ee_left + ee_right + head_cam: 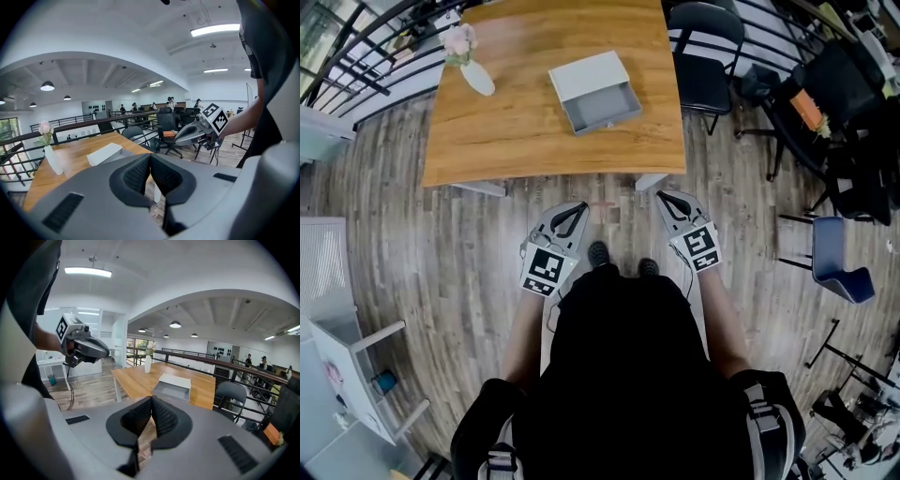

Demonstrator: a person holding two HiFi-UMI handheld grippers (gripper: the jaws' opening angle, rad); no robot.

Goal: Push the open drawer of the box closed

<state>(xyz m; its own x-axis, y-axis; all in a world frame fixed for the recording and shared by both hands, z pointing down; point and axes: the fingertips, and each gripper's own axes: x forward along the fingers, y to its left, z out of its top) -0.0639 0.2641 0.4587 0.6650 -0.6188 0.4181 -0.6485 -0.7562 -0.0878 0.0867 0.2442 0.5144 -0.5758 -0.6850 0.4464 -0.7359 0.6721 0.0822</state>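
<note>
A white box [587,74] lies on the wooden table [506,141], with its grey drawer [603,109] pulled out toward me. The box [103,153] also shows in the left gripper view, and its open drawer [171,391] in the right gripper view. My left gripper [577,210] and right gripper [667,199] hang over the floor just short of the table's near edge, well away from the box. Both are shut with nothing between their jaws.
A white vase with a pink flower [470,62] stands at the table's far left. A black chair [705,56] is at the table's right, with more chairs and clutter [844,103] farther right. White furniture [337,328] stands at my left.
</note>
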